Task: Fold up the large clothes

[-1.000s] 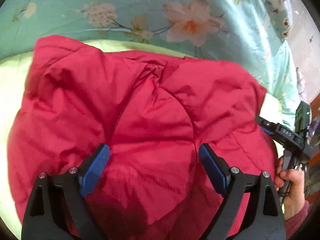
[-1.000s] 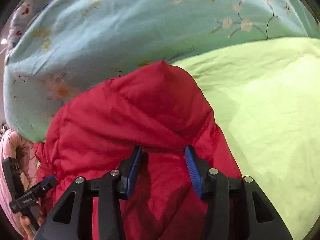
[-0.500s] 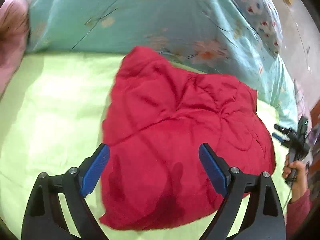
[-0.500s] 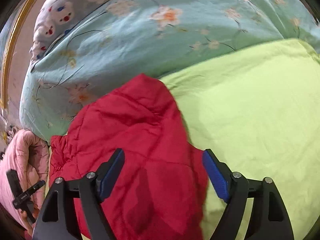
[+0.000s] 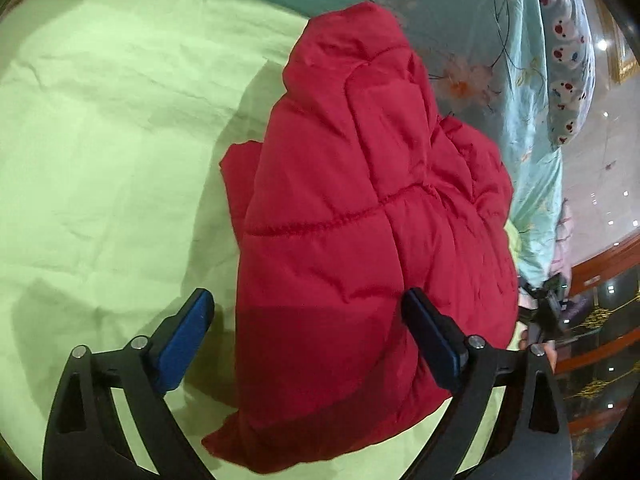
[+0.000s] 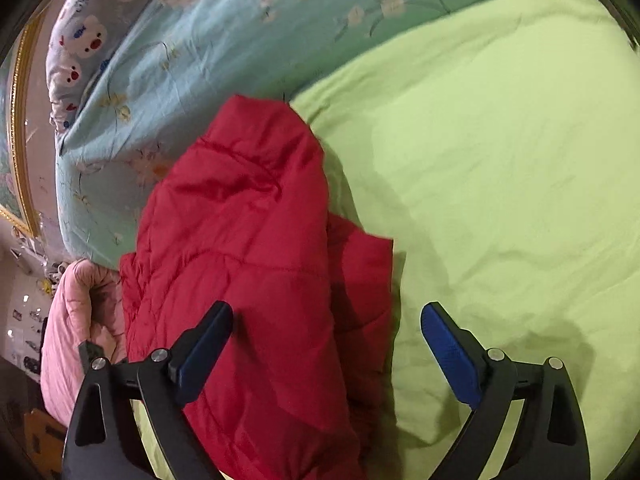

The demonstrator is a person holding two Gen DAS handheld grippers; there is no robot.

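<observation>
A red quilted puffer jacket [image 5: 360,240] lies folded into a thick bundle on the light green bed sheet [image 5: 100,140]. My left gripper [image 5: 308,336] is open and empty, raised above the jacket's near end. The jacket also shows in the right wrist view [image 6: 248,260], with a lower layer sticking out to its right. My right gripper [image 6: 326,344] is open and empty, raised above the jacket's near right edge. The right gripper's body and the hand holding it show at the right edge of the left wrist view [image 5: 544,316].
A turquoise floral duvet [image 6: 208,60] is bunched along the far side of the bed, behind the jacket. A patterned pillow [image 6: 84,40] lies beyond it. A pink quilted garment [image 6: 76,320] lies to the jacket's left. Green sheet [image 6: 500,160] spreads to the right.
Both grippers have pulled back and up from the jacket, and the right one has opened wide. The views have swung, so more green sheet shows beside the bundle.
</observation>
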